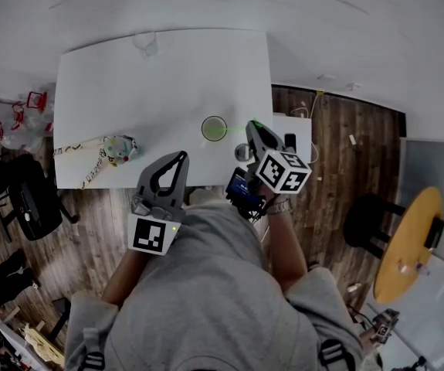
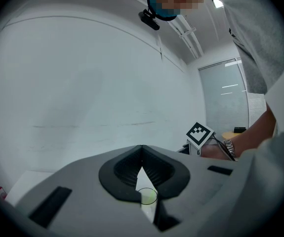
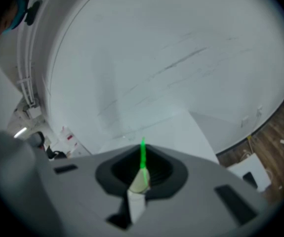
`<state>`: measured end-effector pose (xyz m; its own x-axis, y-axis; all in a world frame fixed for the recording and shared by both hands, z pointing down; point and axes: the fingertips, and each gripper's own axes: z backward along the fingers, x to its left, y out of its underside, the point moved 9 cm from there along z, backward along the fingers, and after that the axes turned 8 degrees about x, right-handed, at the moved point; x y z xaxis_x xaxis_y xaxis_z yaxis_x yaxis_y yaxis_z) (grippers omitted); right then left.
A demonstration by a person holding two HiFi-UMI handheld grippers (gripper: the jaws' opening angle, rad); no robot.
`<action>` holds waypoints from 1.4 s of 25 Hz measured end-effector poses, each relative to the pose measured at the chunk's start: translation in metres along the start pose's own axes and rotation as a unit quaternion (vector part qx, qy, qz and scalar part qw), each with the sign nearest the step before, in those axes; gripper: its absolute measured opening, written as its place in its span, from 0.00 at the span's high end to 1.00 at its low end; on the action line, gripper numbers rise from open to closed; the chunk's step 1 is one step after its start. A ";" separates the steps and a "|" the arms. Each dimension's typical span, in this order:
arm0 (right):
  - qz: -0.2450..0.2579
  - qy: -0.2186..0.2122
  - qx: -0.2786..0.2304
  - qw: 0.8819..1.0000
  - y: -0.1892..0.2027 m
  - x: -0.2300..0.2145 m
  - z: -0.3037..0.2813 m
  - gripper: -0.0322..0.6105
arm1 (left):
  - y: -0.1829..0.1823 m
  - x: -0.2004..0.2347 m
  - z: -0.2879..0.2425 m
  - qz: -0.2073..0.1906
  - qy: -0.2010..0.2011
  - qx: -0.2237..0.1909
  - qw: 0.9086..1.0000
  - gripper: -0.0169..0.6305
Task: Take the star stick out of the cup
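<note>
A clear cup [image 1: 214, 128] stands on the white table [image 1: 129, 76], near its front right corner. A thin green star stick [image 1: 237, 127] leans out of the cup toward the right. My right gripper [image 1: 254, 124] is shut on the stick's outer end; in the right gripper view the green stick [image 3: 142, 157] stands pinched between the jaw tips of the right gripper [image 3: 142, 149]. The star end is hidden in the cup. My left gripper [image 1: 180, 158] hovers at the table's front edge, left of the cup, shut and empty. The cup [image 2: 146, 196] shows through the left gripper [image 2: 142, 147].
A bundle of patterned ribbon and a small colourful object [image 1: 117, 147] lie at the table's front left. A low white stand [image 1: 299, 134] sits right of the table on the wooden floor. A black chair [image 1: 32, 199] is at left and a yellow round table [image 1: 411, 246] at far right.
</note>
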<state>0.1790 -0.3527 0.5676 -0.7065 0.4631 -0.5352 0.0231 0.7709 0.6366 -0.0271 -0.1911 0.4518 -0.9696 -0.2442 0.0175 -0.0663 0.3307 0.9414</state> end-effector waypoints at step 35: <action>0.071 0.070 -0.112 0.989 0.001 0.103 0.089 0.88 | 0.011 0.028 0.068 -0.007 0.079 -0.041 0.996 0.92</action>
<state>0.1694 -0.2653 0.4642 -0.7993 0.4817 -0.3593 -0.0171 0.5794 0.8149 -0.0712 -0.1328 0.4399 -0.9193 -0.3902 0.0512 -0.0535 0.2529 0.9660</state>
